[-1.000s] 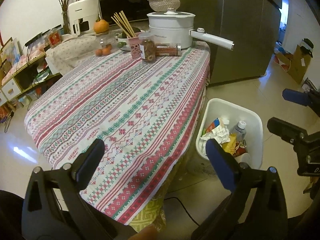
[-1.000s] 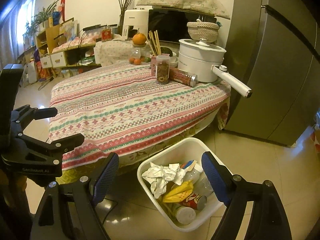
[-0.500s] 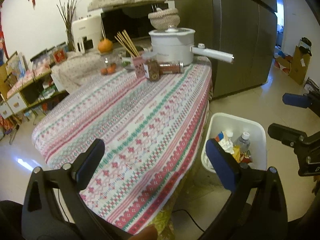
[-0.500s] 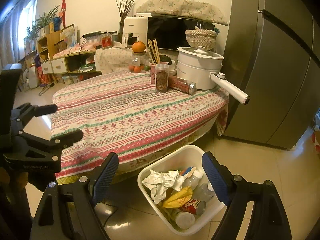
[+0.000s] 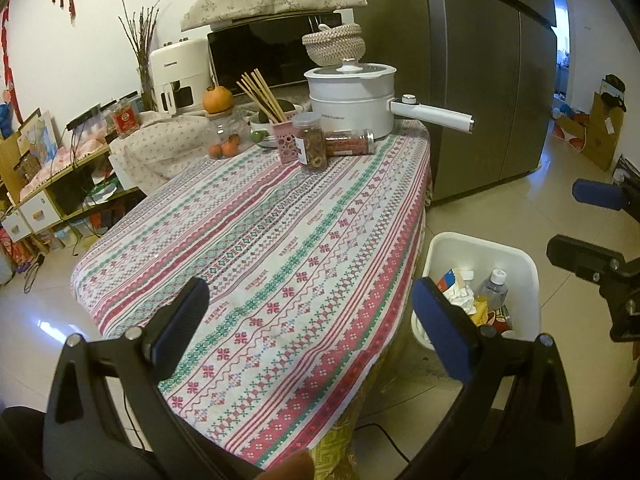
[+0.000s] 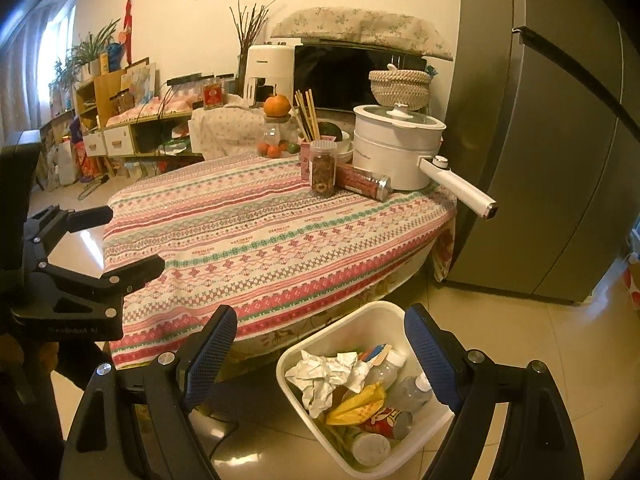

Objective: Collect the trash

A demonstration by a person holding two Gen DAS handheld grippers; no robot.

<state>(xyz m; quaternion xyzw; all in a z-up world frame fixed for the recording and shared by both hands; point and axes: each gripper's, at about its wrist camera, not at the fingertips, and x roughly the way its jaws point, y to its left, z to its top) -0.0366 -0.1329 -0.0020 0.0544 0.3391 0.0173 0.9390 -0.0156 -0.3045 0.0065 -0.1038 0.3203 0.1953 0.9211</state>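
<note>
A white trash bin stands on the floor beside the table; it also shows in the left wrist view. It holds crumpled paper, a yellow wrapper, plastic bottles and a red can. My right gripper is open and empty, above the bin's near side. My left gripper is open and empty, above the table's striped cloth. Each gripper shows at the edge of the other's view.
At the table's far end stand a white pot with a long handle, a jar, a jar lying on its side, a chopstick holder and fruit. A grey fridge stands behind; shelves stand at the left.
Both grippers have risen and pulled back a little, so the table and bin sit lower in view. Both stay open and empty.
</note>
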